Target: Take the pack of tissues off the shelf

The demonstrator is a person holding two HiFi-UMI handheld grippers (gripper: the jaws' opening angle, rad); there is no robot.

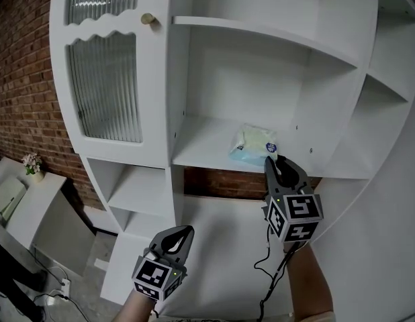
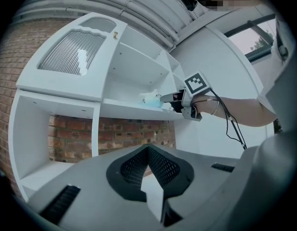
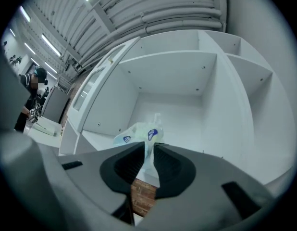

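The pack of tissues (image 1: 253, 145), pale green and blue in clear wrap, lies on the middle shelf (image 1: 201, 149) of a white cabinet. My right gripper (image 1: 271, 161) reaches up to the pack's near edge. In the right gripper view the pack (image 3: 139, 134) stands just beyond the fingertips, and its wrapper edge is pinched in the narrow gap of the right gripper (image 3: 149, 148). My left gripper (image 1: 184, 232) hangs low in front of the cabinet's lower part, shut and holding nothing. The left gripper view shows its tips (image 2: 148, 147) meeting, with the pack (image 2: 151, 99) far off.
A ribbed-glass door (image 1: 103, 86) with a round knob (image 1: 148, 19) closes the cabinet's left side. More white shelves lie above, right and below. Brick wall (image 1: 19, 79) runs to the left. A low white table with a small flower pot (image 1: 33, 166) stands at lower left, with cables (image 1: 56, 290) on the floor.
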